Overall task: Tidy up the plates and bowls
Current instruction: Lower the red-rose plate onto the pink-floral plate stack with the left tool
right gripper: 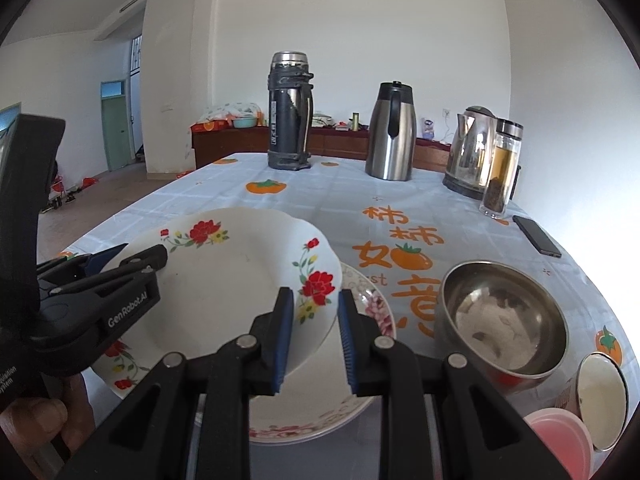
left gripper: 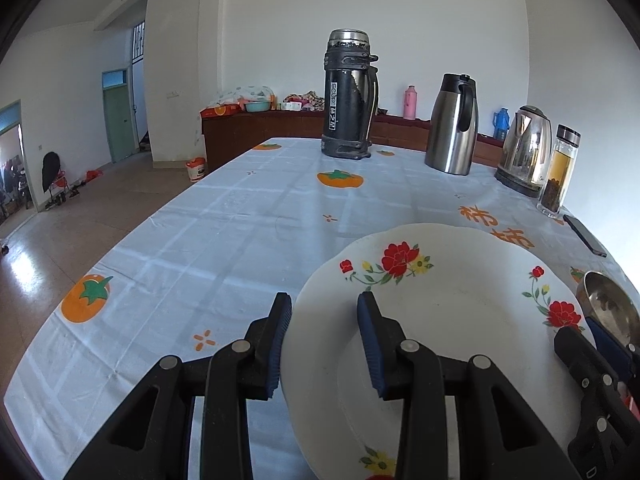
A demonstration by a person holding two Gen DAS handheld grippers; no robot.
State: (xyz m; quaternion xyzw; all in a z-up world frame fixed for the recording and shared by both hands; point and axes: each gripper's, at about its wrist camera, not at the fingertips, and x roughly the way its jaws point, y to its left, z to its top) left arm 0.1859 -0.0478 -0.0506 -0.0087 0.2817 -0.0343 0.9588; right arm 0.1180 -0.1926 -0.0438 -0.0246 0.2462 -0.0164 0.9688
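Both jaws are nearly closed on one flowered plate (right gripper: 224,280): the left gripper (left gripper: 324,336) pinches its left rim, the right gripper (right gripper: 316,336) its right rim, so the plate hangs level between them above the counter (right gripper: 400,200). A second plate (right gripper: 360,360) lies just under its right edge. Further right stands a steel bowl (right gripper: 500,320), nearer the right gripper, probably next.

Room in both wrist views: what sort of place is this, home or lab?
Most likely a lived-in home dining room. A persimmon-print tablecloth covers the table; thermos flasks and an electric kettle stand on it; a cluttered wooden sideboard lines the back wall.
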